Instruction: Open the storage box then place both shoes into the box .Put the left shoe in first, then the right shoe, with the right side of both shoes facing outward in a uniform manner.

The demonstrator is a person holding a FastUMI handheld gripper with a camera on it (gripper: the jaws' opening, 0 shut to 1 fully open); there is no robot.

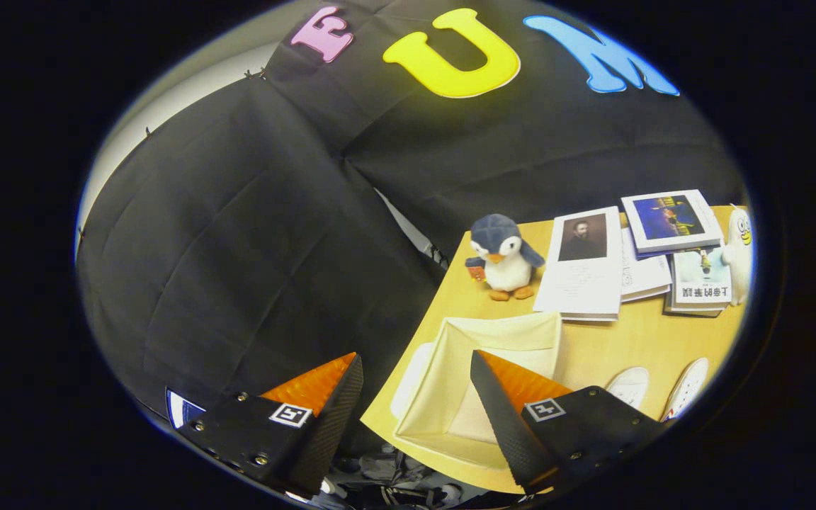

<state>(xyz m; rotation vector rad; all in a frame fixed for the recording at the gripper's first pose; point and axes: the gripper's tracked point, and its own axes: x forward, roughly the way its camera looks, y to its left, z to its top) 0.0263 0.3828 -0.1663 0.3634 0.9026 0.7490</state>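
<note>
The tool (pixel 416 372) was seen with its two fingers spread wide apart, nothing held between them and nothing touched by either one. It was held tilted, off the corner of the tabletop (pixel 645 340), so that one finger stood against the booth's black cloth wall and the other was seen in front of the storage box (pixel 450 386).

The storage box was found just ahead of the fingers, at the near corner of the light wooden tabletop. It was a soft, cream-coloured fabric box, square in outline, with its top open and its pale inner walls and bottom exposed. Nothing could be made out inside the part that showed; part of its interior was hidden by the finger in front of it.

Just beside the box, near the tabletop's front edge, the two shoes (pixel 656 389) were seen lying side by side. Both were white, with the toe ends turned toward the box side; their rear parts were cut off and partly covered by the tool's body.

Beyond the box, a plush penguin (pixel 503 255) stood upright, blue-grey and white with orange feet. Next to it several books (pixel 635 258) lay flat and partly overlapped, and a small white plush figure (pixel 739 248) stood past them at the far end.
</note>
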